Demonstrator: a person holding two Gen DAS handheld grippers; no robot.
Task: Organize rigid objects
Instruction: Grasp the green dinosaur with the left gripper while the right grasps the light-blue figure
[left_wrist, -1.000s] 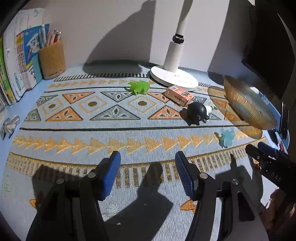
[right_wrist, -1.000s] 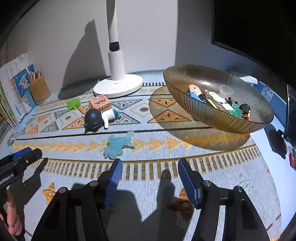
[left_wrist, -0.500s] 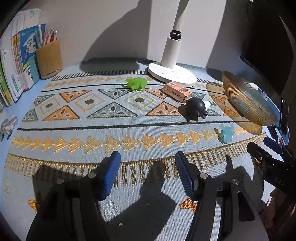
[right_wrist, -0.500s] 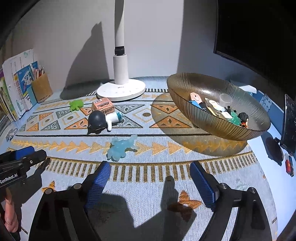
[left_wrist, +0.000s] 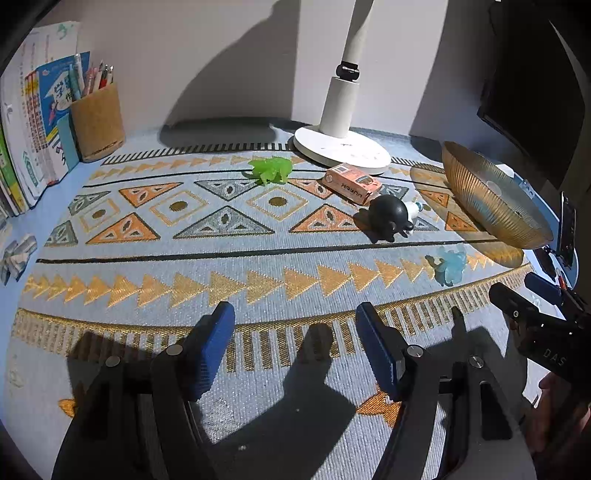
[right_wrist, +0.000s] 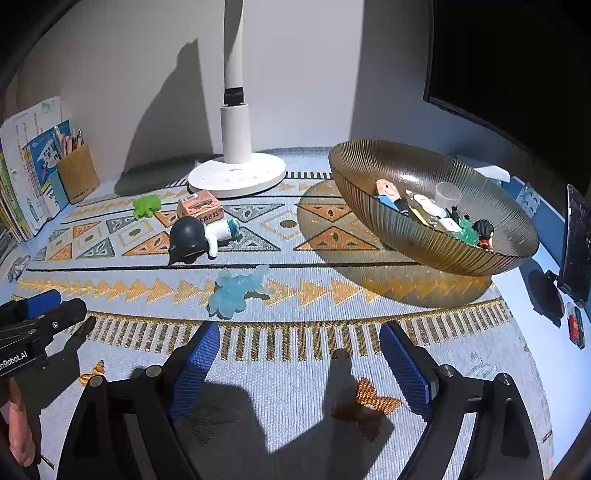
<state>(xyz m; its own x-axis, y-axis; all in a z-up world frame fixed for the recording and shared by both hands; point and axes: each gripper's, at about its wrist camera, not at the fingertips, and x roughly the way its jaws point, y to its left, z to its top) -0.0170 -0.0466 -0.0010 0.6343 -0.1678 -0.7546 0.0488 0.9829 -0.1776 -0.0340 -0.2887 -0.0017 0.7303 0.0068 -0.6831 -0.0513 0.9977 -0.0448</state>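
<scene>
The ribbed amber bowl (right_wrist: 424, 236) sits on the patterned mat (right_wrist: 295, 354), already holding several small toys. Left of the bowl, nearest first: the pale blue figure (right_wrist: 236, 290); the black-and-white toy (right_wrist: 199, 238), which looks hard and rounded, likely slippery, best pinched across its white body; the orange box (right_wrist: 201, 208), light and stiff, to be taken across its short sides; and the green figure (right_wrist: 146, 206), furthest away. Left tongs (left_wrist: 295, 347) and right tongs (right_wrist: 299, 354) have just been opening and are released, nothing between them.
</scene>
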